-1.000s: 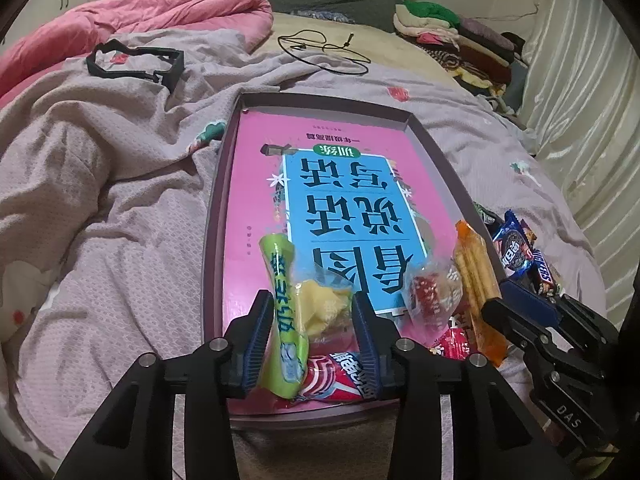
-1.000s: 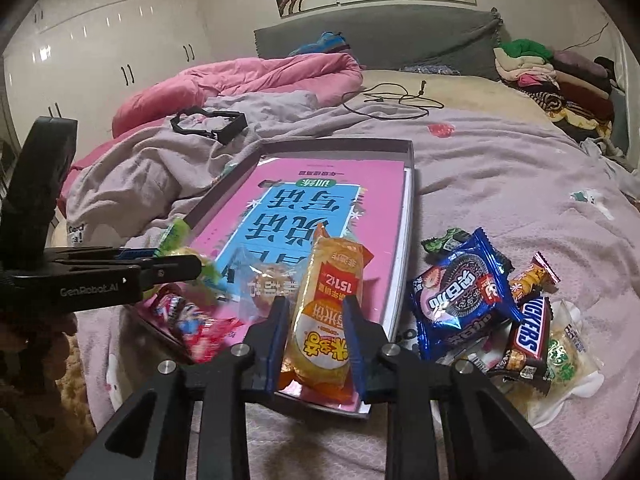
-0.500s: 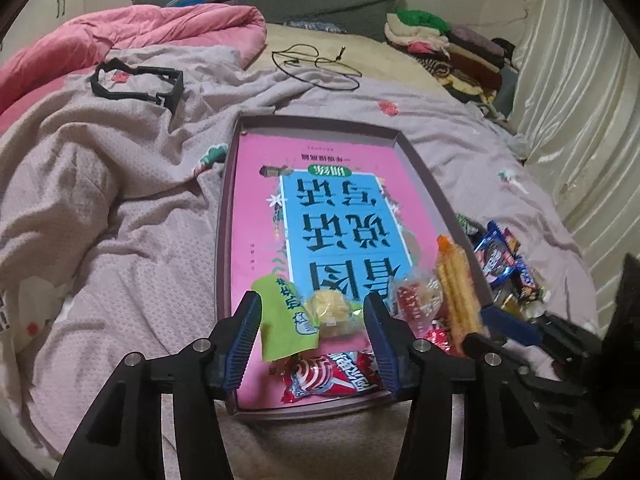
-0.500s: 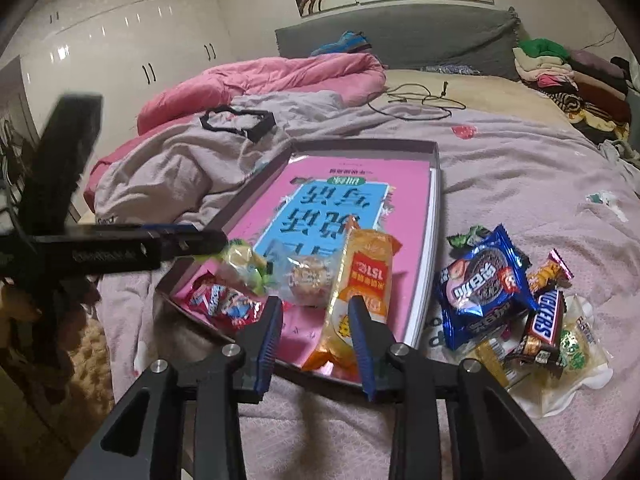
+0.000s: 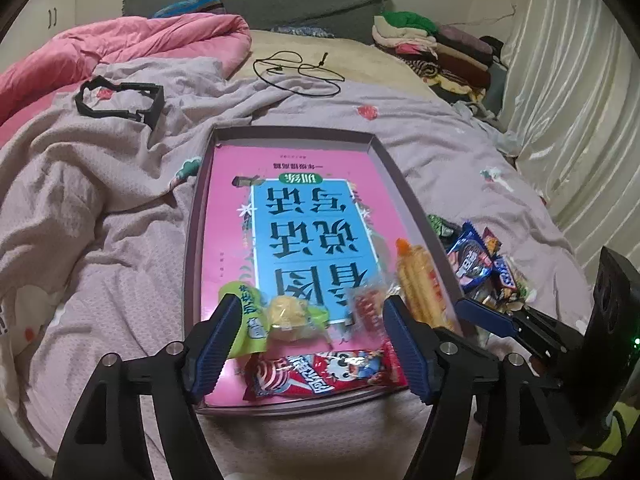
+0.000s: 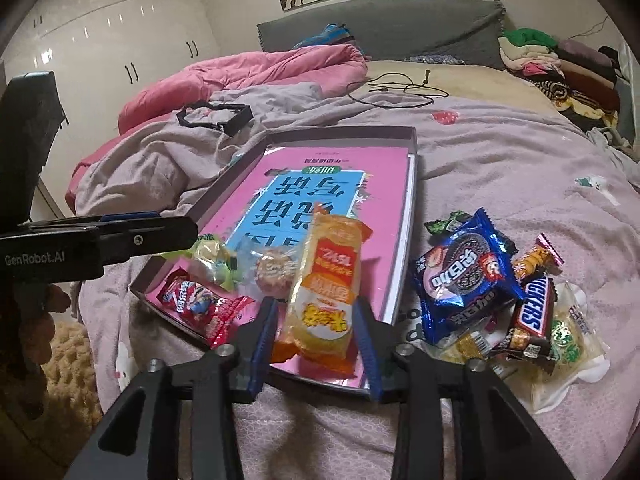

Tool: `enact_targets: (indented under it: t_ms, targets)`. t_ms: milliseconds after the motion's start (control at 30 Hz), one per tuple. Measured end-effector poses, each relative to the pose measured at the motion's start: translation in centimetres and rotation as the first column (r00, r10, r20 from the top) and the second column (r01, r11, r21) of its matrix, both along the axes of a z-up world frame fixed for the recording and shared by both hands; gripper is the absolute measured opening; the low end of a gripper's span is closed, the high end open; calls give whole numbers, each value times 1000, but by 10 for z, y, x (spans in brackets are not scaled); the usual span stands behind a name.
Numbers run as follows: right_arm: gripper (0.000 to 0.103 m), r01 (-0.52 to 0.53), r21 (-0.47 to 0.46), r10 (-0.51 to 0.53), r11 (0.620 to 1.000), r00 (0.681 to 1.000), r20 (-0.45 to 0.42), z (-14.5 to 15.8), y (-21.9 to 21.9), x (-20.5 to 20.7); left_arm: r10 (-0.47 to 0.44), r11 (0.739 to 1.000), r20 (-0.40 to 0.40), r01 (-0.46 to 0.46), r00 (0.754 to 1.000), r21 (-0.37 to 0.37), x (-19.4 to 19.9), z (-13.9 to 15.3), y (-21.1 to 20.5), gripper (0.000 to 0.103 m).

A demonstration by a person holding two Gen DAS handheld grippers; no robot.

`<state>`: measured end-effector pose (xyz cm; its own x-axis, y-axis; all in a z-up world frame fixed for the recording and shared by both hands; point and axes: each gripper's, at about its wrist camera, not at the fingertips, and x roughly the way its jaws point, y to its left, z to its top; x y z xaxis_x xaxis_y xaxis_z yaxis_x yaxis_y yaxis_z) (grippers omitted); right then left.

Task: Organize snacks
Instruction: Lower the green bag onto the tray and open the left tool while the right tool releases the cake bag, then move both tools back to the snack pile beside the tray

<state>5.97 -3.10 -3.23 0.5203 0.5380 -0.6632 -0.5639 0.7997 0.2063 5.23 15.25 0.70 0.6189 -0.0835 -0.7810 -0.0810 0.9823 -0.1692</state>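
The left tongs (image 5: pixel 308 340) stand wide apart over the near end of the tray (image 5: pixel 194 216) on the bed (image 5: pixel 100 240); the jaws have just been opening, and the green-wrapped snack (image 5: pixel 250 312) lies between them, its wrapper against the left pad, no longer pinched. At 5 o'clock from it lies a red packet (image 5: pixel 320 372). The right tongs (image 6: pixel 316 336), jaws also just opening, straddle the orange snack pack (image 6: pixel 328 280) lying on the tray's near right edge, pads clear of it. At 3 o'clock, off the tray, sits a pile of snacks (image 6: pixel 468 276).
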Motion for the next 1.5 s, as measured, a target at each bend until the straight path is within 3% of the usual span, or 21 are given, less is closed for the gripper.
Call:
enact_targets:
  t_ms: [500,800,1300,1500]
  targets:
    - [63,23,50,-26,998,998,59,26,-24,-3,47,999,23,-47,999,9,3,16,-15,83]
    - [73,66,63,-74,996,989,129,44,-45,-8,-2,999,30,1,1000,35,6,23,-37,83]
    - [74,158,33,-161,987,964,209,55,-88,-5,-84,996,38,82,996,40,11,30,-73,83]
    - [75,196,37,-199,980,962,185,53,-105,0,-136,990,31,134,990,52,17,29,-94,83]
